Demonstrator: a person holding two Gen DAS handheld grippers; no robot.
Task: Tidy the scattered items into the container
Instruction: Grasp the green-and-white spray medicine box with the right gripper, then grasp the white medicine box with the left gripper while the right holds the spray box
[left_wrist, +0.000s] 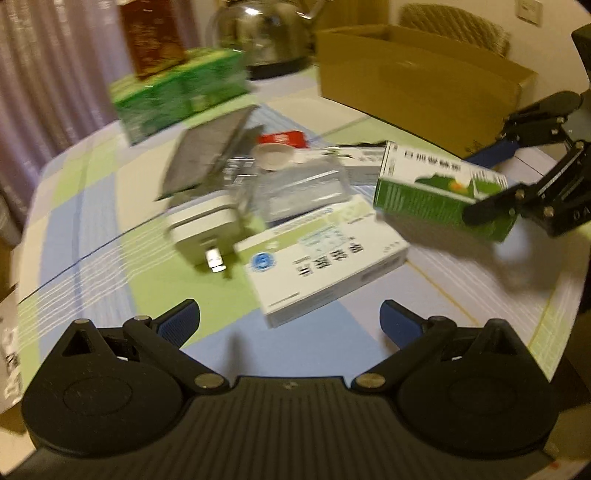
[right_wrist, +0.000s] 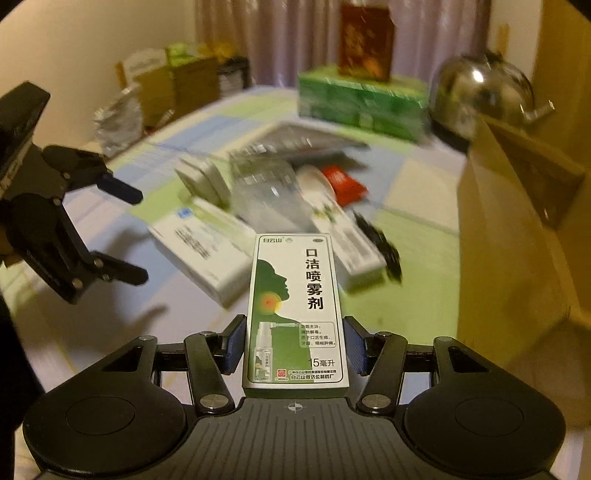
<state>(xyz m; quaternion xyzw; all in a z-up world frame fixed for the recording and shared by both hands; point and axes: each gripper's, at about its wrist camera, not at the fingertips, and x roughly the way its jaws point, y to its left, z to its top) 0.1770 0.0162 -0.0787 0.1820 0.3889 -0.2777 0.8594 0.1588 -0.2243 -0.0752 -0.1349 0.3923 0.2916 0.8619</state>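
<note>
My right gripper (right_wrist: 295, 332) is shut on a green-and-white spray box (right_wrist: 295, 295) and holds it off the table, its blue pads pressing the long sides. From the left wrist view that box (left_wrist: 439, 192) hangs in the right gripper (left_wrist: 480, 184), just in front of the open cardboard box (left_wrist: 417, 85). My left gripper (left_wrist: 288, 317) is open and holds nothing, with a white medicine box (left_wrist: 321, 254) just beyond it on the cloth. The pile also holds a white plug adapter (left_wrist: 203, 232), a clear plastic jar (left_wrist: 295, 184), a red packet (left_wrist: 282, 139) and a long white box (right_wrist: 351, 240).
A green tissue pack (right_wrist: 362, 99) with a brown bottle (right_wrist: 365, 40) on top stands at the back. A steel kettle (right_wrist: 484, 88) sits behind the cardboard box (right_wrist: 517, 221). A dark flat slab (left_wrist: 207, 158) leans in the pile. The left gripper (right_wrist: 136, 236) hovers at the table's left side.
</note>
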